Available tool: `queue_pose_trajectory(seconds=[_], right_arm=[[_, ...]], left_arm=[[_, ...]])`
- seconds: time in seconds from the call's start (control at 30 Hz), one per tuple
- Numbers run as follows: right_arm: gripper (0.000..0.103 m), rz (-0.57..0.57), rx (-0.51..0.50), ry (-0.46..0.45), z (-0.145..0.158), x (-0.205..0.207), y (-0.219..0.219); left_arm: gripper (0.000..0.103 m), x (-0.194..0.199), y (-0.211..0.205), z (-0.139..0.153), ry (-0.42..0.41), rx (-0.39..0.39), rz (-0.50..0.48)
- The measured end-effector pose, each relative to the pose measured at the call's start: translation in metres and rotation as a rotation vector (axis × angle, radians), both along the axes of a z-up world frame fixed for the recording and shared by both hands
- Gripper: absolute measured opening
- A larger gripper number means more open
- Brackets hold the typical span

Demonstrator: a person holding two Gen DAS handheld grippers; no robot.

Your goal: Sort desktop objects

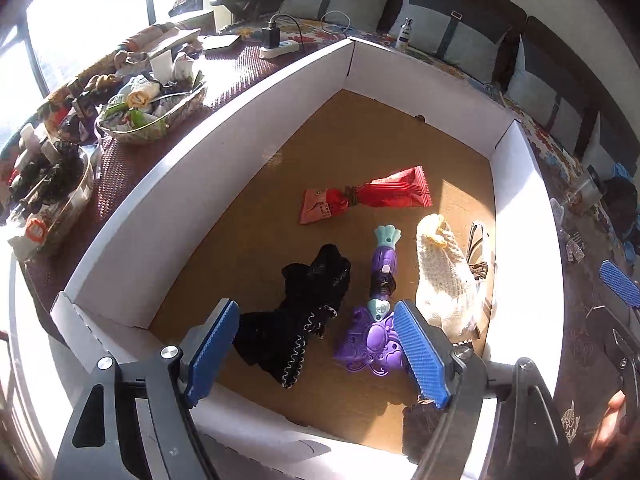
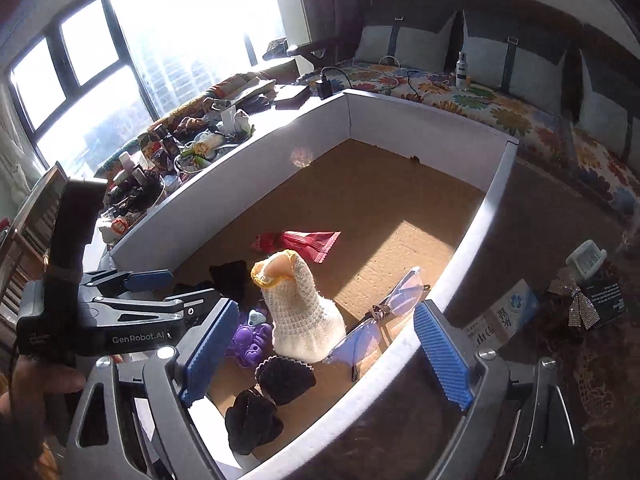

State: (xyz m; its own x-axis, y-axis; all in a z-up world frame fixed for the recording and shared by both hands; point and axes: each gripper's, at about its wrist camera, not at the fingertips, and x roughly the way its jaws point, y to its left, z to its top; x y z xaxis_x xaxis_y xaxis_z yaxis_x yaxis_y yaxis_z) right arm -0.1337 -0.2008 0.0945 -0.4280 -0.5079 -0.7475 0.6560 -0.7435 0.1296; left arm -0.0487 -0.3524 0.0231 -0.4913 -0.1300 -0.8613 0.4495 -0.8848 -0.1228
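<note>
A: Purple plastic butterfly-headed toy wand (image 1: 382, 300) lies on the cardboard floor of the white-walled tray (image 1: 224, 184), long axis running near to far, head nearest.

B: Which side is closer?

A: Left gripper (image 1: 320, 354), jaws released and empty, hangs over the near end; the wand's head sits just inside its right pad. (Black lace cloth (image 1: 304, 312) lies between the pads too.) Right gripper (image 2: 324, 354) is spread, empty, over the cream knitted sock (image 2: 304, 312).

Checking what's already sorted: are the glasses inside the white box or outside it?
Inside. The glasses lie on the cardboard floor against the wall of the white box, beside the cream knitted sock.
</note>
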Motion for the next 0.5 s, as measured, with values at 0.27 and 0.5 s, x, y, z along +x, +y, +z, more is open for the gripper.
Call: queue_pose_trajectory(seconds=[0.27, 0.5], right_arm=[[0.103, -0.250, 0.080, 0.155, -0.026, 0.038, 0.183], [0.103, -0.502, 0.250, 0.090, -0.088, 0.033, 0.329]], left_arm=[[0.082, 0.028, 0.085, 0.063, 0.239, 0.061, -0.109], [0.100, 0.005, 0.238, 0.065, 0.253, 0.062, -0.368]])
